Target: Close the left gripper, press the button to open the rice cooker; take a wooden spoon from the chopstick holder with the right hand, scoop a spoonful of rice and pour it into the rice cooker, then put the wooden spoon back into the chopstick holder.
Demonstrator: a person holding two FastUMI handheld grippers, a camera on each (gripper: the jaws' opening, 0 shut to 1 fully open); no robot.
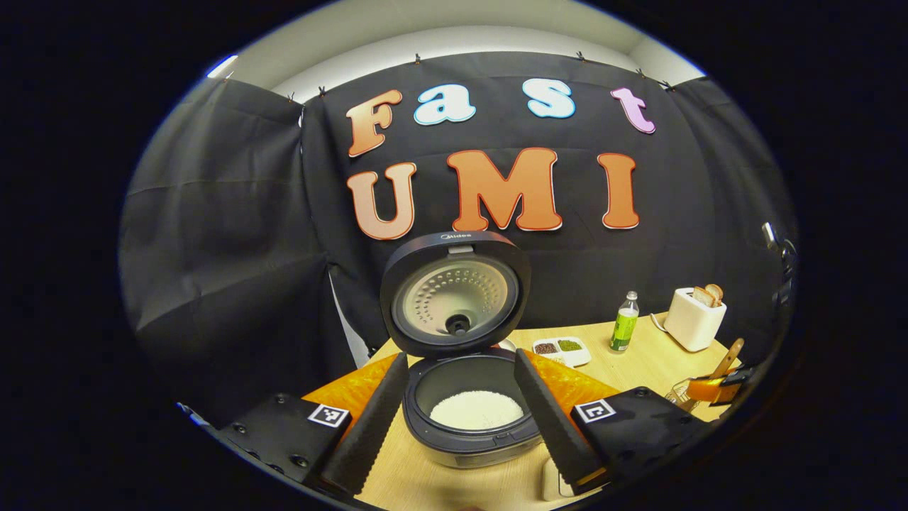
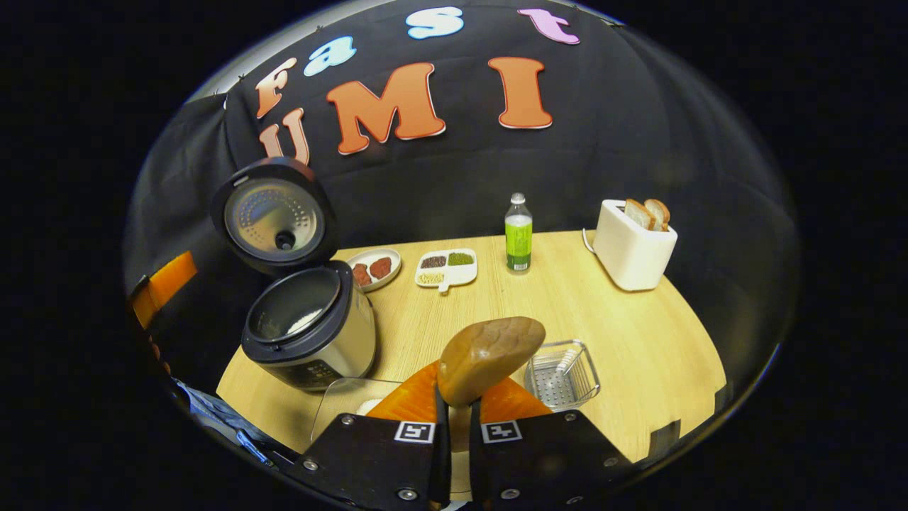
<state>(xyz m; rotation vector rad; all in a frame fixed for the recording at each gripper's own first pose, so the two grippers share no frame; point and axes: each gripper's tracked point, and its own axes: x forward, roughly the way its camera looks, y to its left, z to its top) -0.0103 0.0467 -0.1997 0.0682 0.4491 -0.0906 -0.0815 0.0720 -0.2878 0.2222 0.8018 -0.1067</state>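
The rice cooker point(image 1: 464, 426) stands in front of me with its lid point(image 1: 454, 291) raised and white rice point(image 1: 475, 410) in the pot. My left gripper point(image 1: 460, 360) is open, one finger on each side of the cooker's mouth, holding nothing. My right gripper point(image 2: 459, 408) is shut on the wooden spoon point(image 2: 489, 358), whose rounded bowl rises just past the fingertips; no rice shows on it. The wire chopstick holder point(image 2: 564, 376) sits just right of the spoon. The cooker point(image 2: 312, 333) stands off to the left. A clear rice container point(image 2: 347, 401) lies at my lower left.
At the back of the wooden table point(image 2: 638, 341) stand a green bottle point(image 2: 518, 238), a white toaster point(image 2: 631, 248) with bread slices, a divided dish of beans point(image 2: 447, 268) and a small plate point(image 2: 374, 268). In the left gripper view the right gripper point(image 1: 709, 389) shows at the far right.
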